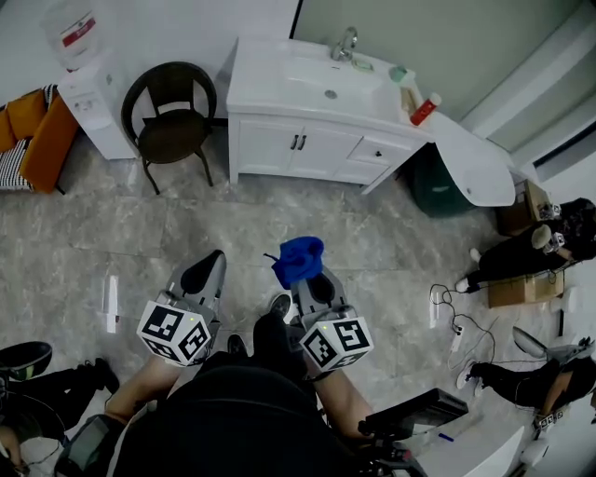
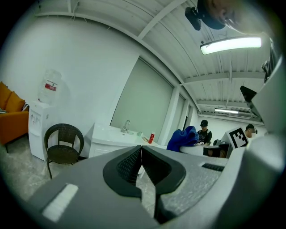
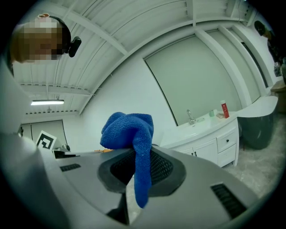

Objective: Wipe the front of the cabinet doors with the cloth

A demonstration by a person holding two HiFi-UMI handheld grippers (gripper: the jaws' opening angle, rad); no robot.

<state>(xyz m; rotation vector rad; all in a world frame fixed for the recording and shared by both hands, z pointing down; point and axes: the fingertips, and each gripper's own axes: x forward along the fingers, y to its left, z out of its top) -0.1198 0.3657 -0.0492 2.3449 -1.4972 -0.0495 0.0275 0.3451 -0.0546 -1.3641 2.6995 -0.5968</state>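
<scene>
- Room: grey marbled tile floor (image 1: 279,214), white walls. A white vanity cabinet with a sink (image 1: 321,93) stands at 12 o'clock in the head view. A dark wicker chair (image 1: 172,116) sits at its 9 o'clock.
- Task target: the cabinet's two white panelled doors with dark handles (image 1: 279,147) are low on the front, well apart from both grippers.
- Right gripper (image 1: 312,287): jaws clamped on a bunched blue terry cloth (image 3: 132,134). One tail hangs down between the pads and the rest is piled over the tips.
- Left gripper (image 1: 203,275): jaws together at the tips, nothing btwn them, held just beside the right one.
- Step, as I judge it: approach. Cloth is in hand, and no contact w/ the doors yet.
- Next move prob. needs walking toward 12 o'clock, dropping the right gripper to door height, and pressing the bunched end flat on the panel. The loose tail could drag or slip.
- Writing: none legible. The red label on the water-dispenser bottle (image 1: 79,28) and the red bottle w/ a white cap (image 1: 425,109) are too small to read. The gripper cubes (image 1: 175,331) show only b/w square markers.
</scene>
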